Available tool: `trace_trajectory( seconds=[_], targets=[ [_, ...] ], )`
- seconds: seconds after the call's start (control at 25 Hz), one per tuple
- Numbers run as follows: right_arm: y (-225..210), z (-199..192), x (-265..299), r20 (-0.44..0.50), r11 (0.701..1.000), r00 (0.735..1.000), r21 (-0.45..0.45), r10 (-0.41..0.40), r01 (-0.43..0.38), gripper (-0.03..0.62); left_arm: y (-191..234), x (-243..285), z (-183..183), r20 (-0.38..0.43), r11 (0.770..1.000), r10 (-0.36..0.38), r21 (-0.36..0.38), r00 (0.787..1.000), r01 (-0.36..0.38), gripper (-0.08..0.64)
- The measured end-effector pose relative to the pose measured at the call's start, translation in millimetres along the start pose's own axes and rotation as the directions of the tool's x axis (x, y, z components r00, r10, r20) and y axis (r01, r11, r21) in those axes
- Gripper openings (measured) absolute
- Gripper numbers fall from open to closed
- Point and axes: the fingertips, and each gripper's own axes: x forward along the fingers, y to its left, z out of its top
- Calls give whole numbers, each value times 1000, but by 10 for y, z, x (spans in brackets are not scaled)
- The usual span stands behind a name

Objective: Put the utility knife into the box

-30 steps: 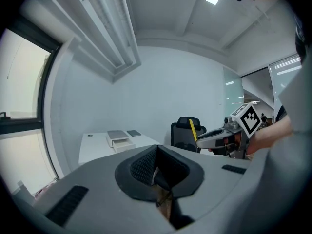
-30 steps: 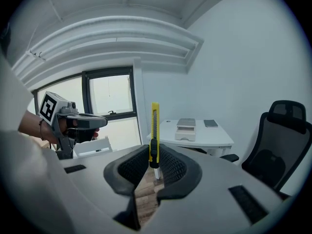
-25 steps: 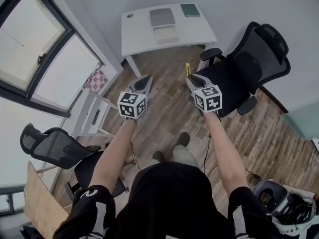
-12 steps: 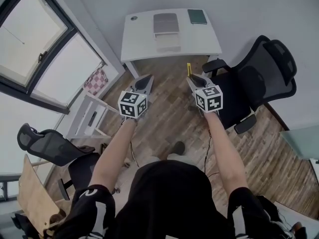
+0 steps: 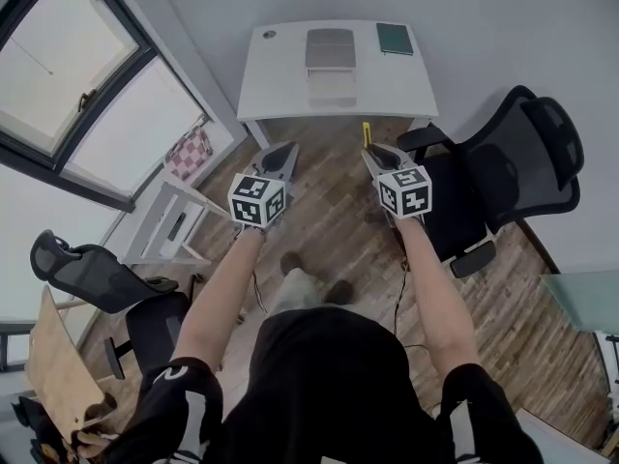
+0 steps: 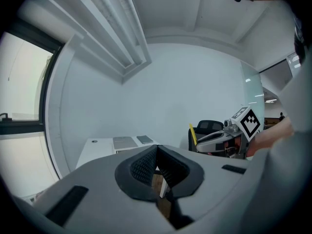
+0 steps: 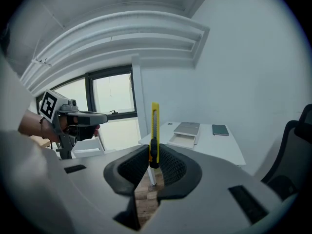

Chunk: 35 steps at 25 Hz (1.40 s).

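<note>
This is an office room. A white desk (image 5: 280,75) stands against a plain grey wall (image 5: 484,27), with a dark green notebook (image 5: 394,38) lying on it. Black mesh swivel chairs stand to the right (image 5: 503,172) and lower left (image 5: 92,274) on a wood-plank floor (image 5: 334,230). Large dark-framed windows (image 5: 68,95) fill one side, and long light fittings (image 6: 112,28) run along the ceiling.
</note>
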Motion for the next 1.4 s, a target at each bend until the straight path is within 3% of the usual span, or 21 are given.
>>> trace_trajectory(
  seconds=[0.32, 0.96, 1.4],
  targets=[
    [-201, 106, 428, -19, 1000, 1000, -14, -7, 6, 78, 357, 388, 35, 13, 1000, -14, -19, 1000, 14, 26],
    [-971, 866, 2036, -48, 998, 997, -10, -63, 63, 77, 1773, 1739, 497, 10, 995, -85, -44, 996, 86, 25],
    [-1183, 1065, 2867, -64, 994, 993, 22, -103, 105, 78, 2593, 2161, 506, -25, 991, -118, -65, 993, 116, 26]
  ],
)
